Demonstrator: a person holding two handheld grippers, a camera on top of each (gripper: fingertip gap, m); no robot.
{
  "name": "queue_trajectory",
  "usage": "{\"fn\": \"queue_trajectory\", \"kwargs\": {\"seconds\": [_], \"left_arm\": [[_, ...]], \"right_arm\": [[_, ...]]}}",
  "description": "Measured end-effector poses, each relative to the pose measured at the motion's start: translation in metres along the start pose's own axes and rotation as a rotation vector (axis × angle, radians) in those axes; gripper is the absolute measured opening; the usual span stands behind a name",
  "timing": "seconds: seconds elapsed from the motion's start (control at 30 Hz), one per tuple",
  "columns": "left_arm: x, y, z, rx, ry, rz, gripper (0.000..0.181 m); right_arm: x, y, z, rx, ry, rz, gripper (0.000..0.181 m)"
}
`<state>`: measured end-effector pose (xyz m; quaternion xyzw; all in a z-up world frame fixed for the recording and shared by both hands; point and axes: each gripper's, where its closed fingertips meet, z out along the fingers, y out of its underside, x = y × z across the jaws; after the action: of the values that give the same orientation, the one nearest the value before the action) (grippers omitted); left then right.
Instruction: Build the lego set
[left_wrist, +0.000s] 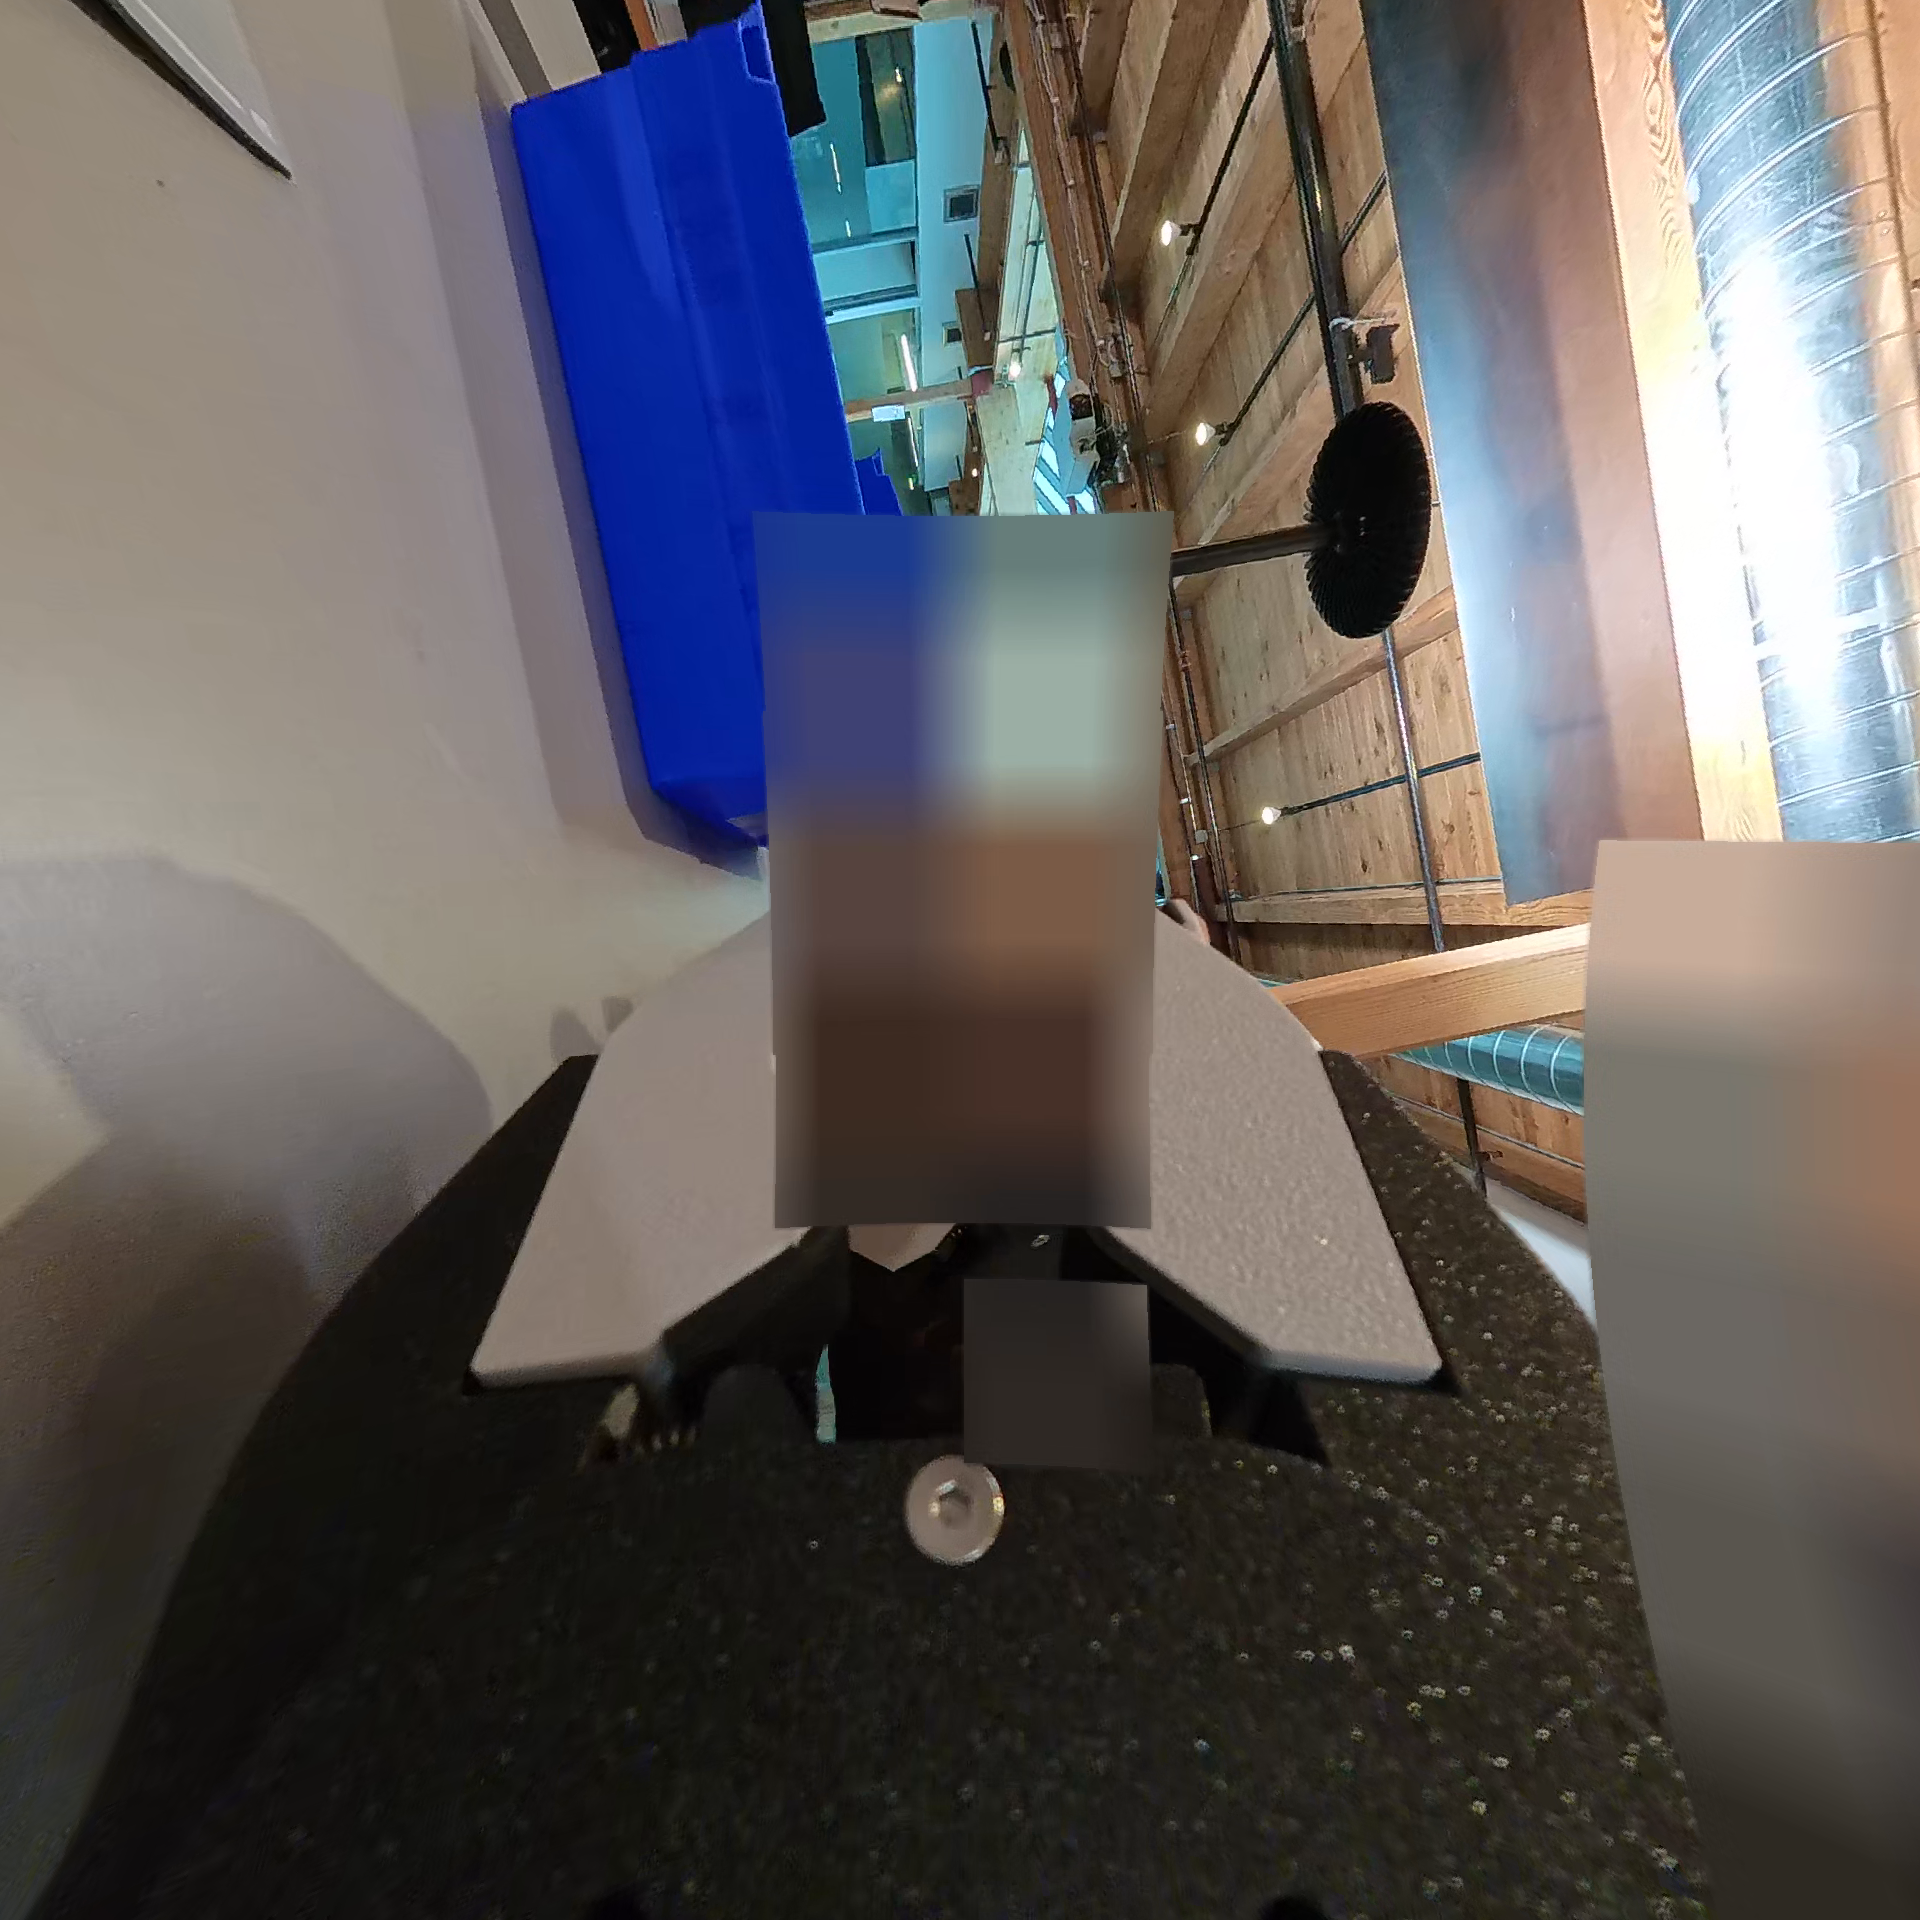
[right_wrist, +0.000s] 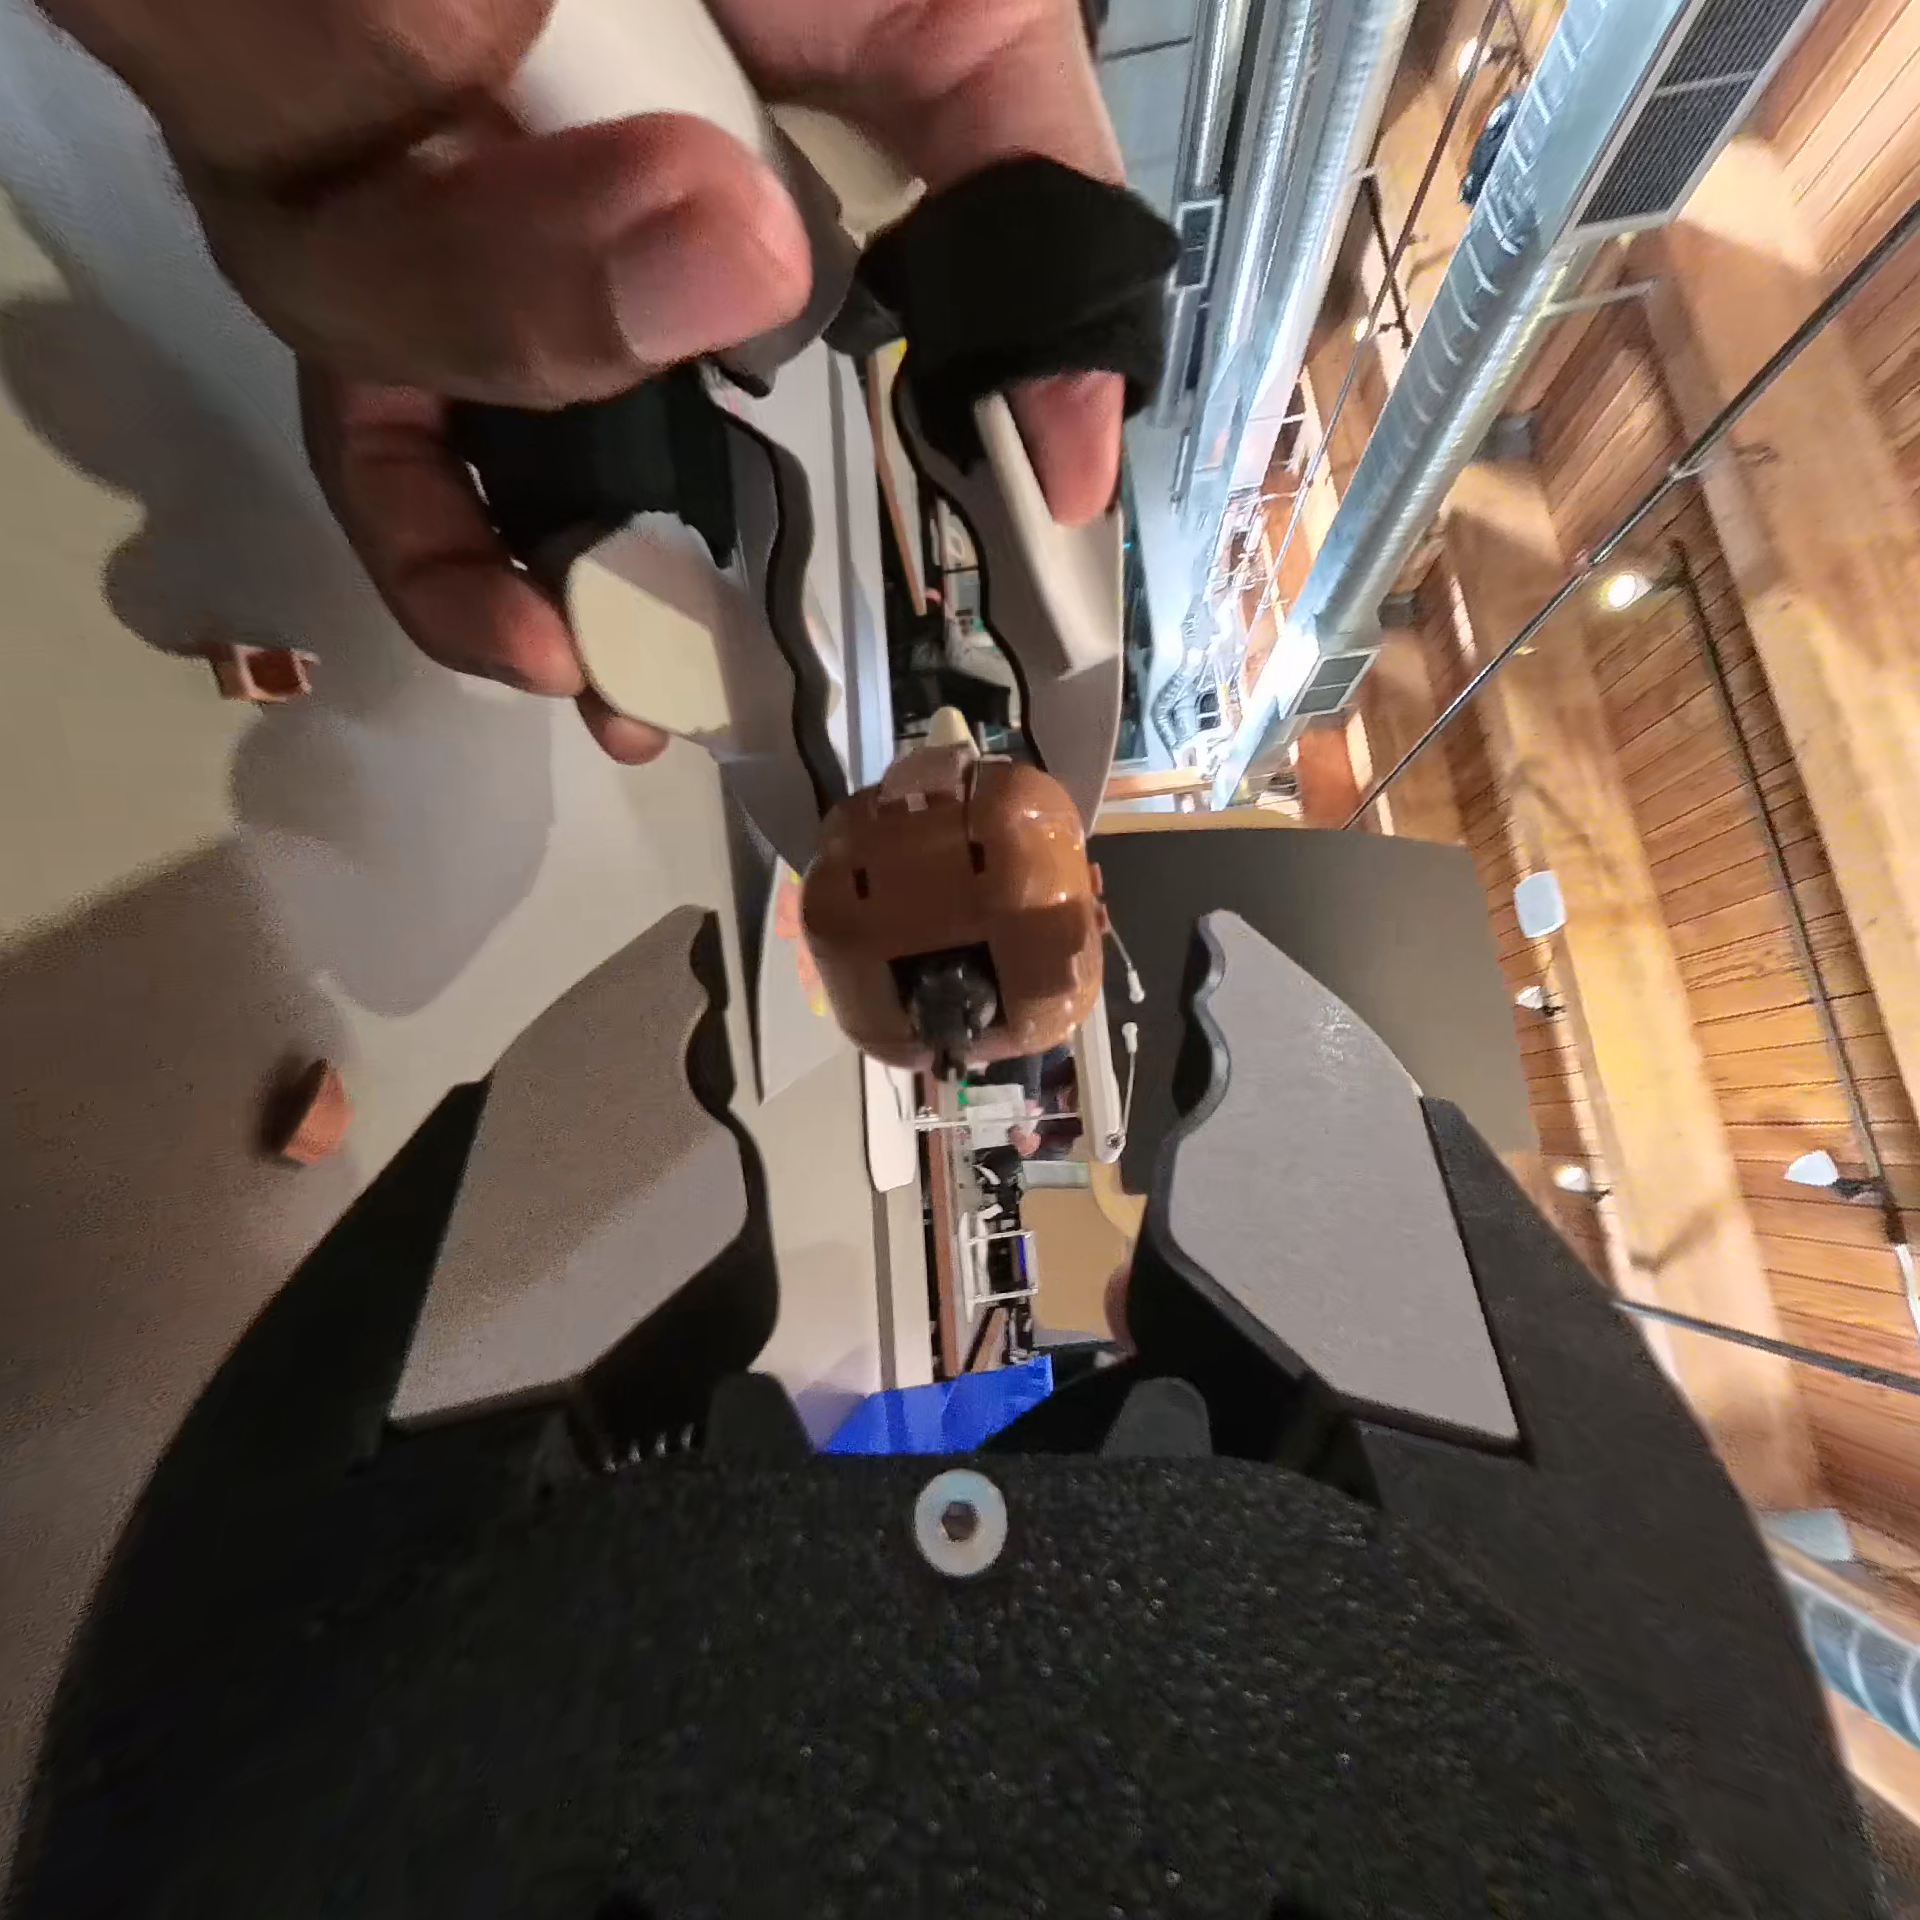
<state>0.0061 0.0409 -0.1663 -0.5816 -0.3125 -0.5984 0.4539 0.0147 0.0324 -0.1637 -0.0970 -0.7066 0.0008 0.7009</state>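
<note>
The left gripper (right_wrist: 940, 821) pinches the brown lego model (right_wrist: 951, 925) aloft; the right gripper (right_wrist: 956, 997) faces it, jaws wide; seemingly mid-assembly; next, fetch a loose brown brick (right_wrist: 309, 1110) from the counter (right_wrist: 156, 831).

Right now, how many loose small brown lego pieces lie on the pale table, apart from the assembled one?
2. One open-sided small brown lego piece lies near the hand; one rounded small brown lego piece lies beside the right claw. Others may be hidden.

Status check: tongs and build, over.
Left tongs shut on brown build. Right tongs open, facing it, no contact. Two loose bricks on table. Nothing between.
</note>
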Motion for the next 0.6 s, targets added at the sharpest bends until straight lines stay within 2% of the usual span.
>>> {"fn": "queue_trajectory", "kwargs": {"seconds": [0.1, 0.33, 0.6], "left_arm": [[0.0007, 0.0017, 0.0001, -0.003, -0.004, 0.007, 0.047], [0.0, 0.0049, 0.0014, -0.016, -0.007, 0.005, 0.047], [0.0023, 0.0059, 0.005, -0.034, -0.018, 0.032, 0.047]], "right_arm": [[-0.0001, -0.0029, 0.0039, 0.007, 0.03, -0.053, 0.082], [-0.0001, -0.0026, 0.0074, -0.003, 0.066, -0.093, 0.06], [0.0019, -0.0027, 0.0058, 0.01, 0.061, -0.066, 0.058]]}}
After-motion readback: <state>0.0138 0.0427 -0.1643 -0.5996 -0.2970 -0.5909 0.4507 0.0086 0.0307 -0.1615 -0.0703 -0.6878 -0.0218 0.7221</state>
